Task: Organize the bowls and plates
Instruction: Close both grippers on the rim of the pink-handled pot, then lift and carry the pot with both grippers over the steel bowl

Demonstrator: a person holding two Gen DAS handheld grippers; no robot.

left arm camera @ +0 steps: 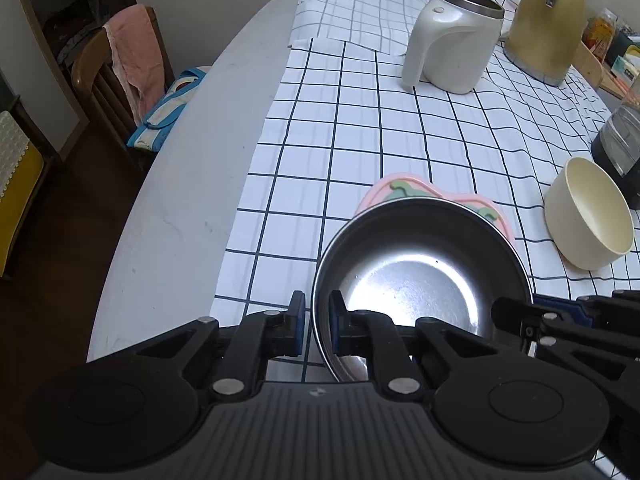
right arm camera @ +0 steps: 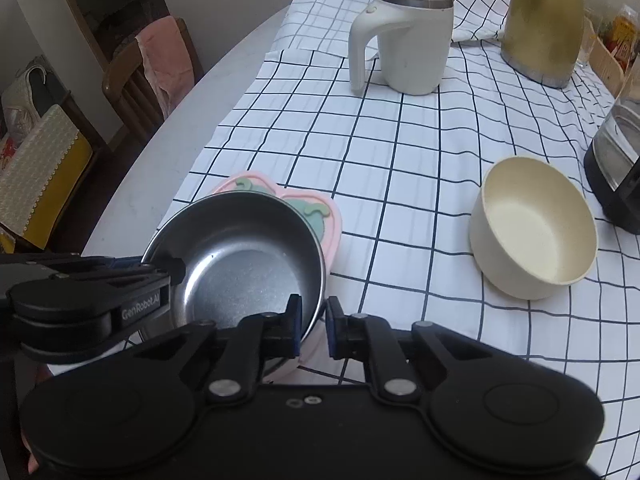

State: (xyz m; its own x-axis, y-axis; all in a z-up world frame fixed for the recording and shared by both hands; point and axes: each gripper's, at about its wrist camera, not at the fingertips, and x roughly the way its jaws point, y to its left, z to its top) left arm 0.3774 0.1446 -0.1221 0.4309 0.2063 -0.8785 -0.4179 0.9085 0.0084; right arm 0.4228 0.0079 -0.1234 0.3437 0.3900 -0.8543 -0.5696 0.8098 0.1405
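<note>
Steel bowl (left arm camera: 420, 272) clamped at opposite rims by left tool (left arm camera: 318, 320) and right tool (right arm camera: 313, 326), presumably for level lift off pink plate (right arm camera: 328, 216) on bench (left arm camera: 168, 200).

The left gripper (left arm camera: 317, 322) pinches the near-left rim of a steel bowl (left arm camera: 420, 280), which sits on a pink plate (left arm camera: 384, 192) near the table's (left arm camera: 180, 200) front edge. The right gripper (left arm camera: 516, 320) clamps its right rim. A cream bowl (left arm camera: 588, 216) lies tilted just beside.
</note>
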